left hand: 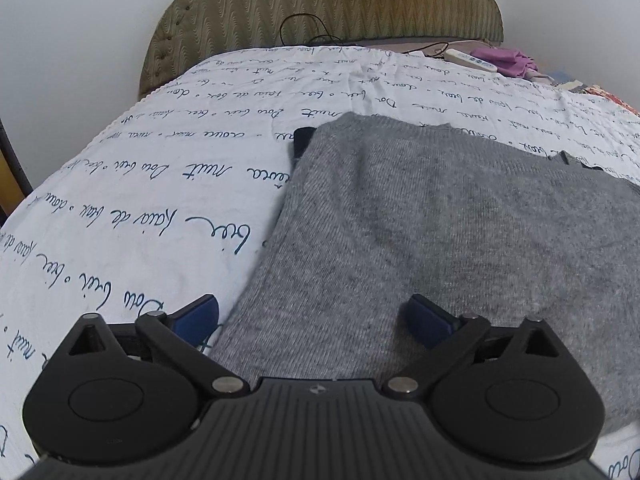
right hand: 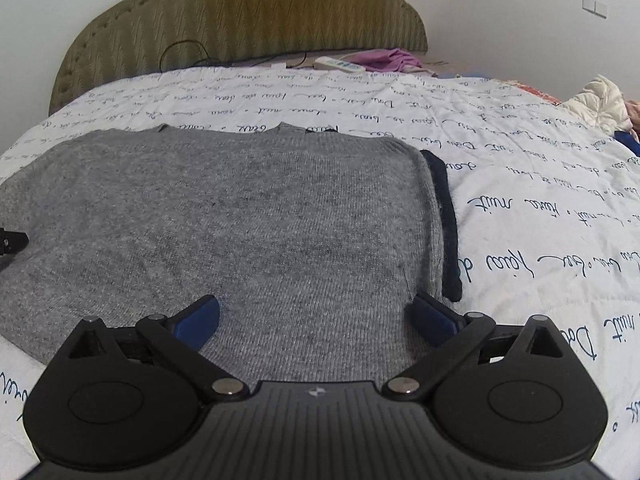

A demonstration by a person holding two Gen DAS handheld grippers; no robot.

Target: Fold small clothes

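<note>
A grey knitted sweater (left hand: pixel 440 220) (right hand: pixel 240 216) lies flat on the bed, folded into a rough rectangle with its collar at the far edge. A dark navy cuff (right hand: pixel 446 224) runs along its right side, and another dark bit (left hand: pixel 303 142) peeks out at its far left corner. My left gripper (left hand: pixel 316 320) hovers open over the sweater's near left edge, one pad above the bedspread, the other above the knit. My right gripper (right hand: pixel 316 318) stands open over the sweater's near right part. Nothing sits between either pair of blue pads. The left gripper's tip (right hand: pixel 12 240) shows at the left edge of the right wrist view.
The white bedspread (left hand: pixel 140 208) (right hand: pixel 520 168) with blue handwriting covers the bed. An olive padded headboard (left hand: pixel 320 4) (right hand: pixel 248 16) stands behind. A power strip (right hand: pixel 339 65), black cables and purple cloth (right hand: pixel 390 59) lie at the head; a cream garment (right hand: pixel 600 104) lies far right.
</note>
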